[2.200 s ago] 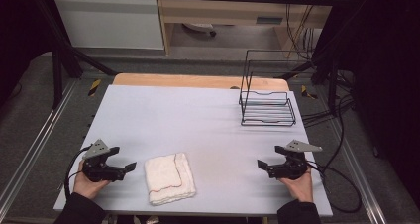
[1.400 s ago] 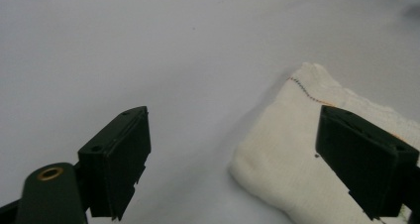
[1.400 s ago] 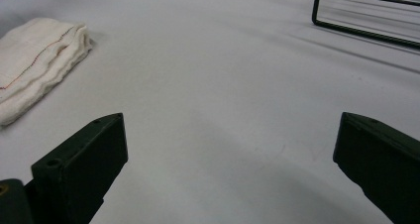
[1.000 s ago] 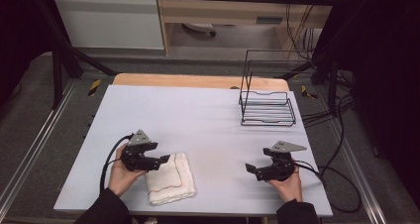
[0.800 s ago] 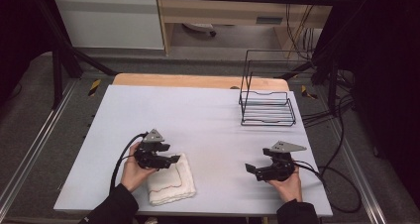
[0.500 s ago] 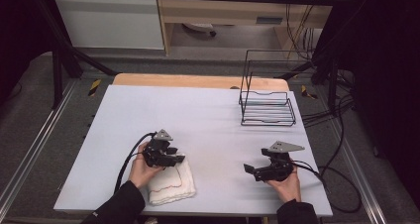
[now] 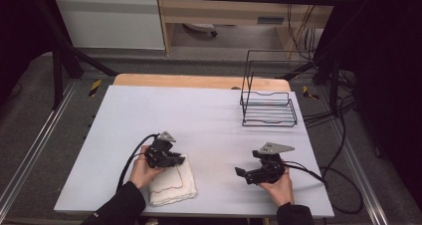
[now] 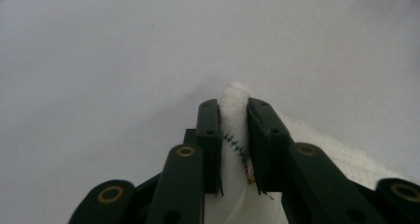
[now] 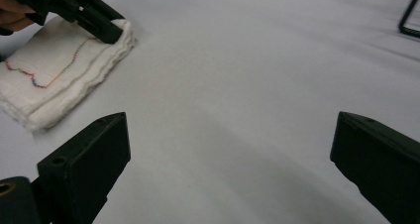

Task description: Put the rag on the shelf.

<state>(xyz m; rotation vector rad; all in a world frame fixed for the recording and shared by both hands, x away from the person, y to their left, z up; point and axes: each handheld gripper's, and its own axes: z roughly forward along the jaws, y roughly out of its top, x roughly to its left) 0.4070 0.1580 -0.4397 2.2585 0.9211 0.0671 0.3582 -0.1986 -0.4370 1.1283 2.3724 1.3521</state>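
While I watch from the high view, I note each item in turn.

Left gripper: I have its jaws clamped on the far right corner of the folded white cloth; in the left gripper view the cloth's corner is pinched between the two black pads, stitching showing in the gap.

Right gripper: I hold it with jaws spread wide apart, nothing between them, resting low near the table's near edge, right of centre.

Cloth: it lies flat near the near edge, left of centre, with a red wavy stitched line across its top.

Table: its pale top carries both grippers and the cloth.

Wire rack: it stands upright near the far right corner, well apart from both grippers.
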